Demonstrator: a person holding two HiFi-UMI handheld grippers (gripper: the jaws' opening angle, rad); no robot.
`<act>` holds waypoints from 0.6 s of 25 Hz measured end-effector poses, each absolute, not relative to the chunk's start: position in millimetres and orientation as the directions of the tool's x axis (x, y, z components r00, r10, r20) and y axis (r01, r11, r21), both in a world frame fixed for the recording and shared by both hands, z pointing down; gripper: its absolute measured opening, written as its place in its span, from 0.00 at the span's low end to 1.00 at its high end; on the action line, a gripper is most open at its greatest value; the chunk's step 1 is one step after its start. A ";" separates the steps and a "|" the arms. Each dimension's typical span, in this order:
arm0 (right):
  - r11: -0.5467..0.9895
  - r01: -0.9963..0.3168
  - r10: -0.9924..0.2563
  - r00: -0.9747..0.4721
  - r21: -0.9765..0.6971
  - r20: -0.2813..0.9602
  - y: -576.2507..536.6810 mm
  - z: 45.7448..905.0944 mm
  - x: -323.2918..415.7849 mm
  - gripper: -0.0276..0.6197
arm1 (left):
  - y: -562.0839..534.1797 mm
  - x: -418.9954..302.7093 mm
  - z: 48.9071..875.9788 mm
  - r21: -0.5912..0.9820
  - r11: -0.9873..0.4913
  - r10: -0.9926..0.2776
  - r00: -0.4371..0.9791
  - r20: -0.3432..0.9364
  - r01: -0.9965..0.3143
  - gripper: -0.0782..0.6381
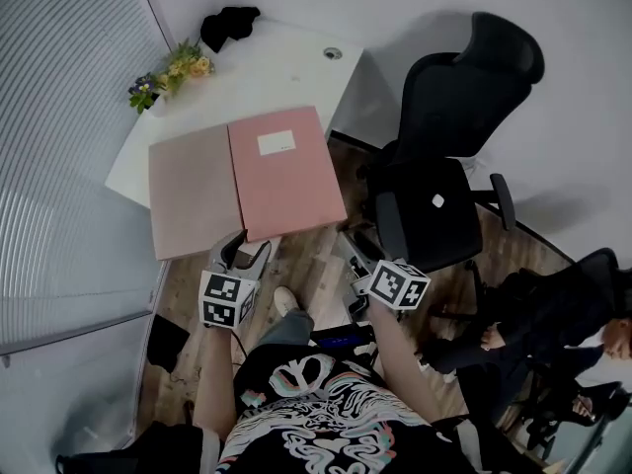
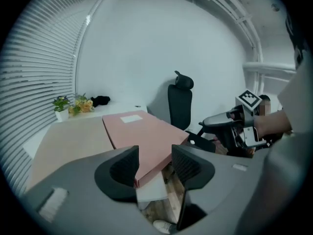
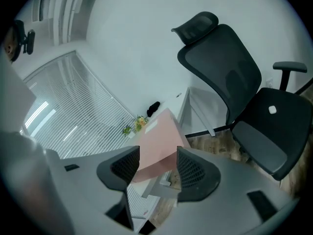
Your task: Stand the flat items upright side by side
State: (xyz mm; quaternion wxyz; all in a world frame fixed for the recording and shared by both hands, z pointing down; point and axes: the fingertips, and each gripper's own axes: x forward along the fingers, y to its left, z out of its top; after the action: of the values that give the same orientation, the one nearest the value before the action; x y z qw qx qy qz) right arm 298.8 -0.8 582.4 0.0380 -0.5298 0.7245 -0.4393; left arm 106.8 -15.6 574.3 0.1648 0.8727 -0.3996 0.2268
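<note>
Two flat folders lie side by side on the white table (image 1: 276, 72): a tan one (image 1: 193, 191) on the left and a pink one (image 1: 284, 171) with a white label on the right. Both overhang the table's near edge. My left gripper (image 1: 245, 252) is at the near edge where the two folders meet, jaws open. In the left gripper view the pink folder's (image 2: 142, 131) near corner shows between the jaws of the left gripper (image 2: 154, 163), with no pad pressing on it. My right gripper (image 1: 363, 261) hangs open off the table, to the right of the pink folder (image 3: 159, 141).
A small flower pot (image 1: 168, 75) and a black bundle (image 1: 229, 23) sit at the table's far end. A black office chair (image 1: 444, 166) stands close to the right of the table. Window blinds (image 1: 59, 146) run along the left. A person (image 1: 553, 324) sits at the lower right.
</note>
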 end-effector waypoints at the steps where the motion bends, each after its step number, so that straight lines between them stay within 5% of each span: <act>1: 0.044 -0.732 -0.796 -0.437 -0.680 0.418 -5.3 587.6 297.8 0.39 | -19.3 108.3 579.7 0.090 -0.646 -0.603 0.579 0.549 -0.758 0.40; 15: -0.135 -0.589 -0.807 -0.401 -0.797 0.433 -42.6 628.6 308.9 0.47 | -34.4 132.1 618.9 0.011 -0.845 -0.366 0.594 0.717 -0.535 0.42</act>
State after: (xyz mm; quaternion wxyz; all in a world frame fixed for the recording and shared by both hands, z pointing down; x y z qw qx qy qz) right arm 308.9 -42.6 628.6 0.1033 -0.5373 0.6495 -0.5280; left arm 132.1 -34.4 618.9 0.1134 0.8854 -0.2545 0.3721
